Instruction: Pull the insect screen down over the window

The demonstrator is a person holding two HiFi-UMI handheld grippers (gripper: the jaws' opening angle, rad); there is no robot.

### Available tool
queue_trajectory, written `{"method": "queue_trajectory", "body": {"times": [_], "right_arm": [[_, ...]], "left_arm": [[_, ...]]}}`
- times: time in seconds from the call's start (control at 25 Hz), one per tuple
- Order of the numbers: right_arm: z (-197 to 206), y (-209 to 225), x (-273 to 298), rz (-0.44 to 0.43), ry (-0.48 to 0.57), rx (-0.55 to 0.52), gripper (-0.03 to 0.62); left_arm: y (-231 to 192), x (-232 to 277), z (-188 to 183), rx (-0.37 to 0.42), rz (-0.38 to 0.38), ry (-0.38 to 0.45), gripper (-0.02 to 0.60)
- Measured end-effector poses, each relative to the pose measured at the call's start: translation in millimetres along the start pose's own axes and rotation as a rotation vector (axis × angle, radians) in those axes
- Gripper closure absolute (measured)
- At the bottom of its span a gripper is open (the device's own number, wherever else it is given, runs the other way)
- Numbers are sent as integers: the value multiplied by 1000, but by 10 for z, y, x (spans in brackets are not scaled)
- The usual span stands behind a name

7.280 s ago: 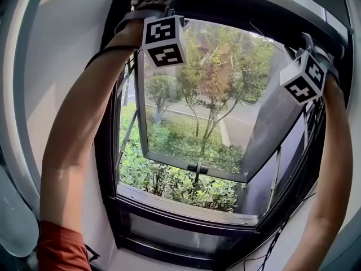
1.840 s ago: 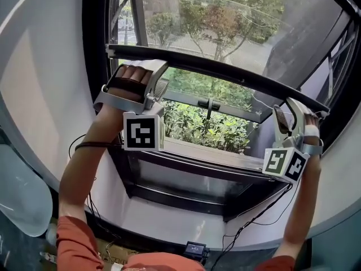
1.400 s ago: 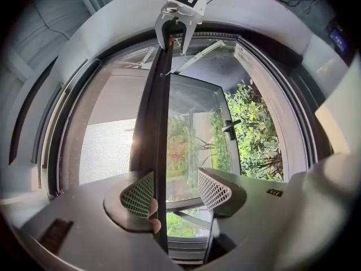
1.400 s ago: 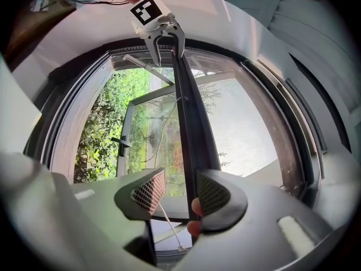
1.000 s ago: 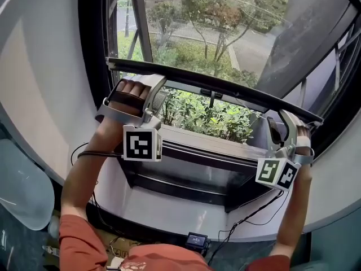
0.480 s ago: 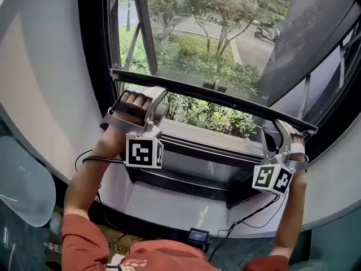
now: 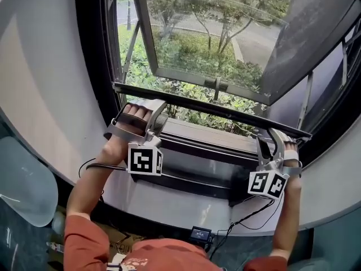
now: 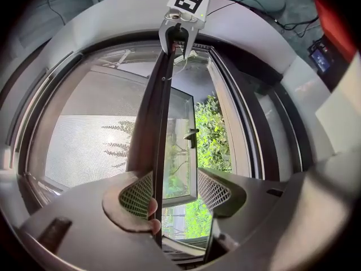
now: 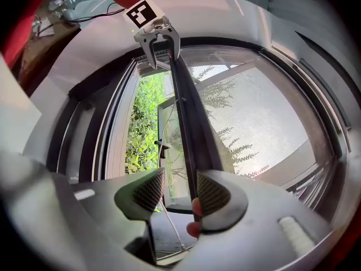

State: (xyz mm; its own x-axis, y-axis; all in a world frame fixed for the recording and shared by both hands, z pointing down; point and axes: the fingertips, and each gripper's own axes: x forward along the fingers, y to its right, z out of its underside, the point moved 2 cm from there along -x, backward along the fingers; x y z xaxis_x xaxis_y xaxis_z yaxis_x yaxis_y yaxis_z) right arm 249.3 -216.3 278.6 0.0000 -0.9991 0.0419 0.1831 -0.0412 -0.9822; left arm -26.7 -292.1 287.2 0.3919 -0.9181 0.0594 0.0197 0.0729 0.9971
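The insect screen's pull bar [image 7: 208, 109] is found lowered to just above the window sill [image 7: 210, 135], with the mesh [image 8: 90, 140] stretched above it. The left gripper [image 7: 152, 109] is set at the bar's left end and the right gripper [image 7: 271, 143] at its right end, both above the sill. Each gripper's jaws are held apart and unclamped, with the bar lying along one pad. A person's fingertips [image 9: 193, 208] are seen beside the bar.

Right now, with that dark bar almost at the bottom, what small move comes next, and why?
Probably lower both ends evenly onto the sill: the screen bar sits between the open fingers of the left gripper and the right gripper, and plants show through a gap beneath it.
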Motion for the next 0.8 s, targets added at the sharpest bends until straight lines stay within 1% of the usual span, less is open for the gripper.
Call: {"method": "queue_trajectory", "body": {"times": [0.32,0.64,0.8], "right_arm": [[42,-242,-22,-46,-11,23,410],[101,-577,28,-123,-30,50,410],[102,-635,16,-133,-30,74,410]], "left_arm": [[231,-36,0,-9,33,-1,353],[586,-38,27,-17,120,-2,353],[646,-43,29,-32,128,-4,351]]}}
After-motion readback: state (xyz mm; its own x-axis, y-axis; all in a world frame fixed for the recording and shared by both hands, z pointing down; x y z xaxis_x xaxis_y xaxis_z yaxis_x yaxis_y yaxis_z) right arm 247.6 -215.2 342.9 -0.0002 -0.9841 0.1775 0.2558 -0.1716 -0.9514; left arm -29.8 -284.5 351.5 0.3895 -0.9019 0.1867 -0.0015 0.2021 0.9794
